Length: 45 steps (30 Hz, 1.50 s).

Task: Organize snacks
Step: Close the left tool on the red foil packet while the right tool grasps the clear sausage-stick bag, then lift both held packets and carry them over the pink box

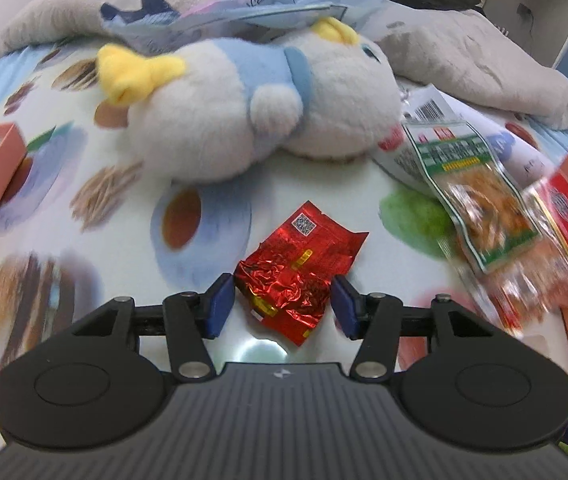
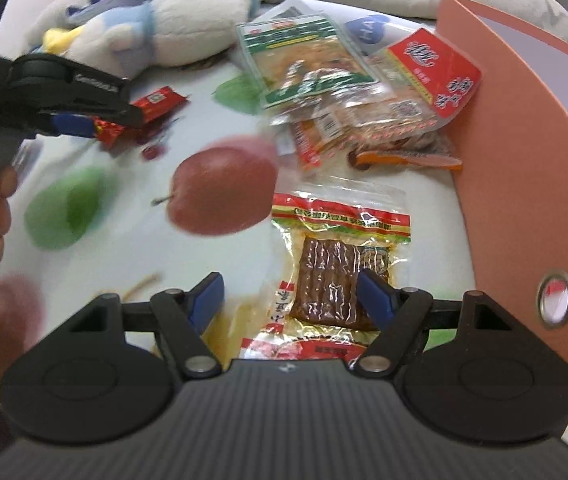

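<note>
Crinkled red foil snack packet [image 1: 298, 270] sits right btwn the left gripper [image 1: 282, 306] pads, half-wide, w/ no pad pressing it yet afaict; long axis runs away toward the white-and-blue plush toy [image 1: 244, 108]. Right gripper [image 2: 290, 300], jaws wide, straddles a clear brown-jerky pouch [image 2: 334, 276] nearer the orange cardboard box [image 2: 524, 184]. Nothing blocking.

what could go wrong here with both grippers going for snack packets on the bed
The left gripper straddles a crinkled red foil packet with its pads not clearly pressing; the foil could slip out or just crumple. The right gripper has one pad over the clear packet of brown dried tofu, which lies flat on the soft bedsheet, so it may pinch fabric as well. The orange box stands close to that gripper and might get knocked.
</note>
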Tool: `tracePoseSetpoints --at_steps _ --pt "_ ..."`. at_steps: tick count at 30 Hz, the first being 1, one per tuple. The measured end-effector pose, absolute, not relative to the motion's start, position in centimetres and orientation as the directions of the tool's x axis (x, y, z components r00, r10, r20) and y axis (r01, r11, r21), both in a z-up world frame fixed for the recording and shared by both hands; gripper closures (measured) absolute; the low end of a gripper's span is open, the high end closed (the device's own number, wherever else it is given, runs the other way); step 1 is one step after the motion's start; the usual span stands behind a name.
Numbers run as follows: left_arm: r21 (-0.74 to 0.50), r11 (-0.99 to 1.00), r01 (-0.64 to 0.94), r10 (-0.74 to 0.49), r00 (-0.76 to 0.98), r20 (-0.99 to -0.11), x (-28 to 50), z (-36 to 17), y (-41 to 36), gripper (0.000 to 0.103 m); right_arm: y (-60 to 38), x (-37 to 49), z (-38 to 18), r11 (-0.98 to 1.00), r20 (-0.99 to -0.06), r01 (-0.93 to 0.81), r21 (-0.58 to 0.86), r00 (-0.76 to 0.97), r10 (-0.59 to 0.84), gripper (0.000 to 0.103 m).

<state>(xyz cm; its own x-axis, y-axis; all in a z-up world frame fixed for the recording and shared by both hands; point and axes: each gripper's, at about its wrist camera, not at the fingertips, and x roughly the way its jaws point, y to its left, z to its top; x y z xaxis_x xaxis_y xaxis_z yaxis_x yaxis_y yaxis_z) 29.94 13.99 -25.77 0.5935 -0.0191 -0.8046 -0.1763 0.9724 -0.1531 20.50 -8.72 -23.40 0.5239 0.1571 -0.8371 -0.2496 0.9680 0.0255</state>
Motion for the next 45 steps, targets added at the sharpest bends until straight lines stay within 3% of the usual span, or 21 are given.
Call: tracePoseSetpoints --at_steps 14,24,27,30,31,32,45 --pt "-0.170 0.969 -0.180 -0.036 0.578 -0.816 19.2 -24.4 10.0 0.044 -10.4 15.8 -22.6 0.922 -0.798 -0.367 0.122 0.516 0.310 0.029" --pt "-0.158 0.974 -0.161 -0.038 0.573 -0.819 18.7 -24.3 8.8 0.044 -12.4 17.0 -23.7 0.950 -0.811 -0.284 0.130 0.521 0.267 0.023" --pt "-0.150 0.976 -0.158 -0.034 0.571 -0.820 18.7 -24.4 8.5 0.044 -11.4 16.8 -24.3 0.952 -0.809 -0.304 0.037 0.549 0.207 0.021" --pt "-0.161 0.975 -0.155 -0.046 0.568 -0.822 18.9 -24.5 8.4 0.044 -10.8 17.2 -24.3 0.946 -0.816 -0.324 0.026 0.540 0.208 0.029" --pt "-0.160 0.975 -0.152 -0.046 0.569 -0.821 18.9 -24.5 8.3 0.044 -10.8 17.3 -24.1 0.944 -0.814 -0.330 0.032 0.539 0.216 0.045" --pt "-0.159 0.976 -0.150 -0.045 0.571 -0.820 18.9 -24.3 8.2 0.044 -10.7 17.5 -23.9 0.946 -0.818 -0.323 0.026 0.537 0.206 0.047" --pt "-0.212 0.968 -0.136 -0.083 0.621 -0.779 18.3 -20.1 6.9 0.044 -12.1 17.0 -20.9 0.948 -0.799 -0.315 0.054 0.555 0.230 0.049"
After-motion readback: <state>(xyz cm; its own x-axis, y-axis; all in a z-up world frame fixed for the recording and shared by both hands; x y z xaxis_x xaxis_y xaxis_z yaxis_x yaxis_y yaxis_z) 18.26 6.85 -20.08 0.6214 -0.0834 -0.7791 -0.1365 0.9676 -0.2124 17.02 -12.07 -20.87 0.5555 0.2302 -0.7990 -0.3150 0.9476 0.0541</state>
